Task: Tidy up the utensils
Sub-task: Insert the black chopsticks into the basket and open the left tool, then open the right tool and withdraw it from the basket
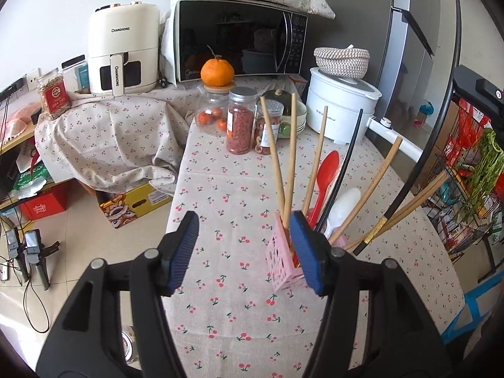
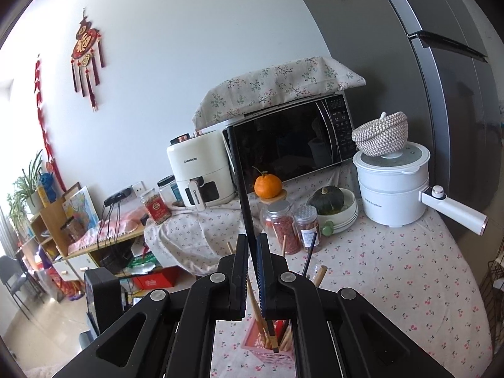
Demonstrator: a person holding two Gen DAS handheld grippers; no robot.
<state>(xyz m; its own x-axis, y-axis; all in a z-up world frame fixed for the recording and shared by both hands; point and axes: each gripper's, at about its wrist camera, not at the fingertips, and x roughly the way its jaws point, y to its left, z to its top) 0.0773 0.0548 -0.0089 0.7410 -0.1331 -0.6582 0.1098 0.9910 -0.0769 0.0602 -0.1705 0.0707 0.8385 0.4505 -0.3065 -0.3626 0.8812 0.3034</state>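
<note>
A pink slotted holder [image 1: 278,261] stands on the cherry-print tablecloth [image 1: 233,186]. It holds wooden chopsticks [image 1: 293,157], a red spoon [image 1: 327,170], a white spoon [image 1: 343,204] and a thin black chopstick [image 1: 349,157]. My left gripper [image 1: 242,220] is open just left of the holder with nothing between its blue pads; the right pad sits in front of the holder's near corner. My right gripper [image 2: 252,237] is shut on a long black chopstick [image 2: 241,182]. That chopstick's lower end reaches into the holder [image 2: 255,343], and its gold band [image 1: 376,231] shows in the left wrist view.
Jars of dried food [image 1: 241,123], an orange on a lidded jar [image 1: 217,72], a white electric pot [image 1: 340,107], a microwave [image 1: 239,41] and an air fryer [image 1: 123,50] crowd the table's far end. A wire rack [image 1: 466,173] stands to the right, boxes on the floor to the left.
</note>
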